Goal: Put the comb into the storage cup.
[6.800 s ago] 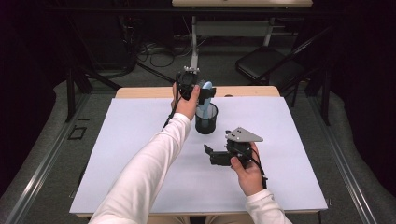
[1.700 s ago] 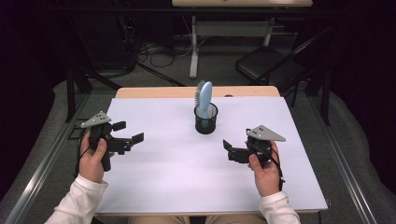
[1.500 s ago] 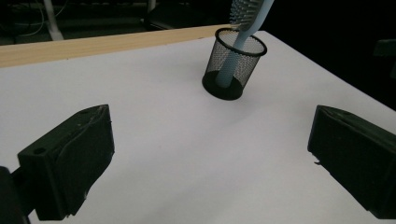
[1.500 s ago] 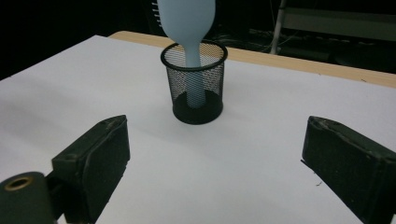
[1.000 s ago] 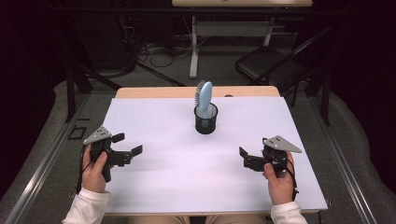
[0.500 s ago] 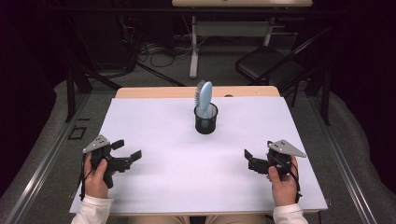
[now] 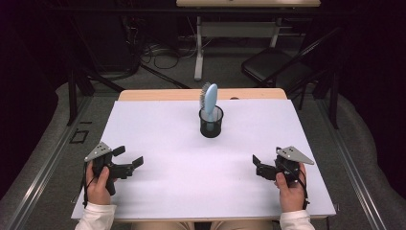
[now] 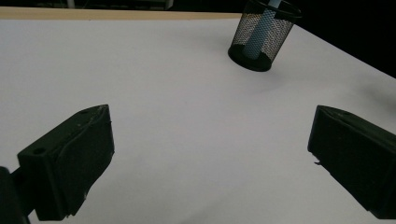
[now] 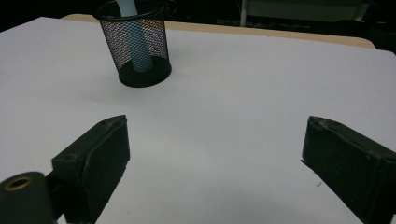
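A black mesh cup (image 7: 211, 126) stands at the back middle of the white table (image 7: 158, 129). A light blue hairbrush (image 7: 210, 97) sits upright in it, bristles facing left. Near the front left edge, my left gripper (image 7: 129, 156) is held open and empty, pointing right. My right gripper (image 7: 257, 166) rests near the front right edge, open and empty, pointing left. In the left gripper view the wide-apart jaws of my left gripper (image 8: 210, 121) frame bare table, with the cup (image 8: 268, 44) far ahead. The right gripper view has my right gripper (image 9: 215, 128) spread, and the cup (image 9: 154, 42) with the brush handle (image 9: 137, 49) upper left.
A wooden strip (image 7: 158, 94) edges the table's far side. Behind it, on the floor, are a black chair (image 7: 273, 67), a white desk leg (image 7: 197, 52) and cables (image 7: 158, 50). A metal rail (image 7: 43, 167) runs along the left of the table.
Earlier the left gripper was at the cup with the brush. Since then both hands have drawn back toward the near edge and apart; the brush stays in the cup.
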`<state>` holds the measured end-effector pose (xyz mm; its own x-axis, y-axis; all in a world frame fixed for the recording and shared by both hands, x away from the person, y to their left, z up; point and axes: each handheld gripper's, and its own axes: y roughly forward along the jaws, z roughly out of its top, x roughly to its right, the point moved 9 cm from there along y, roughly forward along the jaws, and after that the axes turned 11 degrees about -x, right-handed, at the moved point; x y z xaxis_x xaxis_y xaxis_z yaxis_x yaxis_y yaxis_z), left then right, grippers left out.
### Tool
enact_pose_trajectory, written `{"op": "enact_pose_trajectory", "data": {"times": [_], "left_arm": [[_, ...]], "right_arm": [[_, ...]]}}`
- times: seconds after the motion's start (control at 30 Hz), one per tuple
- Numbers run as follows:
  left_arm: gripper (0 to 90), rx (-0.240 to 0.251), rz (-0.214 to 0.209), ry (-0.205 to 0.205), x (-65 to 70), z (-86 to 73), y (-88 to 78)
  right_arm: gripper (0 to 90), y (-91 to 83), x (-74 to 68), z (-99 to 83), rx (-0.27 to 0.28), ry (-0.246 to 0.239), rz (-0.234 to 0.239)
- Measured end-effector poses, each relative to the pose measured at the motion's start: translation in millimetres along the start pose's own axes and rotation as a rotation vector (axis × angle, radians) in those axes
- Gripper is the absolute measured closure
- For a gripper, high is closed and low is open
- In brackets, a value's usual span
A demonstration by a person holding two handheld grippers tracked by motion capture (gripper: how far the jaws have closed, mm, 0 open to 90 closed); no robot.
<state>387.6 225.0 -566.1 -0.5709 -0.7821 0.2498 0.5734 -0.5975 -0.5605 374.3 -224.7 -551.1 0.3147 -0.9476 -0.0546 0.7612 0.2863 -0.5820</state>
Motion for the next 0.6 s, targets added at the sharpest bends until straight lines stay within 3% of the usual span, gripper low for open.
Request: {"op": "enact_pose_trajectory", "data": {"times": [0.4,0.6], "left_arm": [[0.6,0.003,0.012,-0.013,-7.5,-5.9,1.5],[0.6,0.01,0.009,-0.044,-11.8,-7.4,1.6]], "right_arm": [[7.0,5.6,10.0,-6.2,-0.017,0.028,-0.009],[7.0,7.3,13.4,-7.7,-0.013,0.035,-0.011]]}}
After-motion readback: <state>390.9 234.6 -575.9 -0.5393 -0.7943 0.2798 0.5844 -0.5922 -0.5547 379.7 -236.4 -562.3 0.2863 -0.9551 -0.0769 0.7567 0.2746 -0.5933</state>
